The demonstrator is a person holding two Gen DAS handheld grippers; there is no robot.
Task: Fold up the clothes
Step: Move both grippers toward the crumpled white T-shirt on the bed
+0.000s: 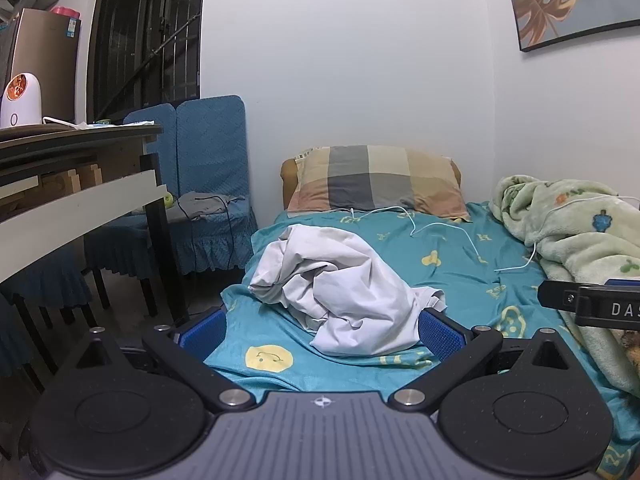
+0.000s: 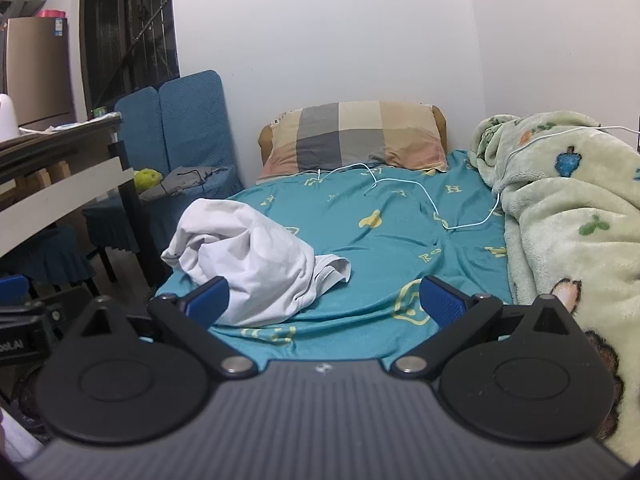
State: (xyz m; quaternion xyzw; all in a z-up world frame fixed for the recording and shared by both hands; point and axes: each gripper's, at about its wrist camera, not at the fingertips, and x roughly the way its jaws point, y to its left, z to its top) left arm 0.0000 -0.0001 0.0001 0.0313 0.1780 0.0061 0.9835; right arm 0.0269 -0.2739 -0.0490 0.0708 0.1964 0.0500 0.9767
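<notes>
Lying crumpled near the bed sheet's (image 2: pixel 400 216) left edge, the white garment (image 1: pixel 340 292) faces both tools (image 1: pixel 320 328) (image 2: pixel 324 300), spread wide.

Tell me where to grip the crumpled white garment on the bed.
Probably the ribbed hem edge trailing flat off the white garment on its right side. It lies exposed on the sheet, so the open right gripper could approach low from the near side.

left claw (image 1: pixel 320 330) wide open, tilted slightly down, right claw (image 2: pixel 326 300) wide open
</notes>
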